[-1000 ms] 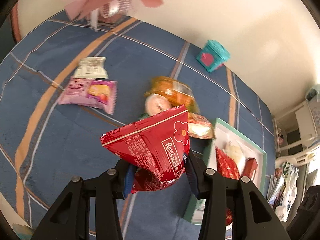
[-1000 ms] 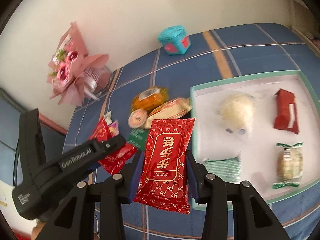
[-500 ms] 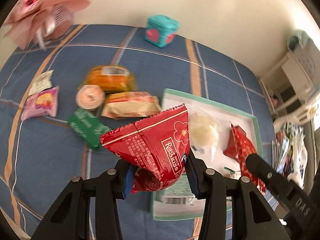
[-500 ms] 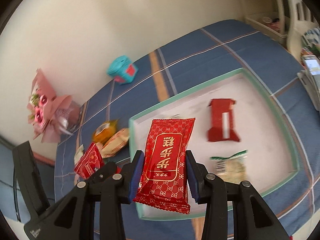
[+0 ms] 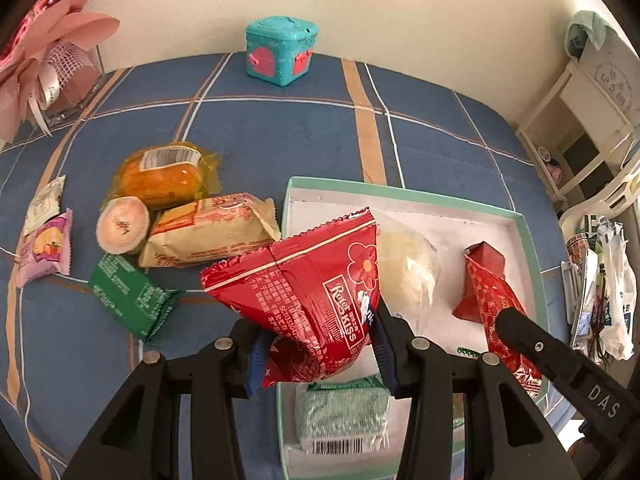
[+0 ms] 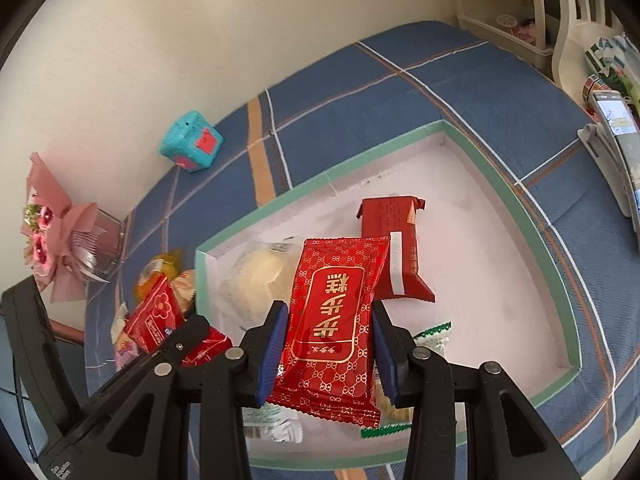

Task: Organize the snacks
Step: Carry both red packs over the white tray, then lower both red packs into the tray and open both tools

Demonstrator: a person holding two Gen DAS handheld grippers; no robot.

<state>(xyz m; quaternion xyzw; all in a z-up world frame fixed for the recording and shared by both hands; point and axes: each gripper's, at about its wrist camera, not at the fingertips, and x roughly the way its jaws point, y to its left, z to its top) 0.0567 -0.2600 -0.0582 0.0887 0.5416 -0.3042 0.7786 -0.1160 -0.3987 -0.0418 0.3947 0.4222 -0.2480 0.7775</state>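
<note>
My left gripper (image 5: 318,354) is shut on a red Rater Kiss snack bag (image 5: 308,292), held above the near left corner of the green-rimmed white tray (image 5: 532,248). My right gripper (image 6: 329,354) is shut on a flat red patterned snack packet (image 6: 334,324), held over the tray (image 6: 500,192). In the tray lie a white bun (image 6: 260,276), a dark red packet (image 6: 394,248) and green-wrapped snacks (image 5: 342,416). The right gripper and its packet (image 5: 496,312) show at the right of the left wrist view.
On the blue plaid cloth left of the tray lie an orange cake pack (image 5: 164,176), a beige cracker pack (image 5: 212,230), a round pink snack (image 5: 122,230), a green packet (image 5: 130,290) and a purple packet (image 5: 44,248). A teal box (image 5: 280,50) and pink bouquet (image 5: 44,60) stand at the back.
Both grippers have swung right from the loose snacks toward the tray, each still holding its red packet. The tray now fills more of both views.
</note>
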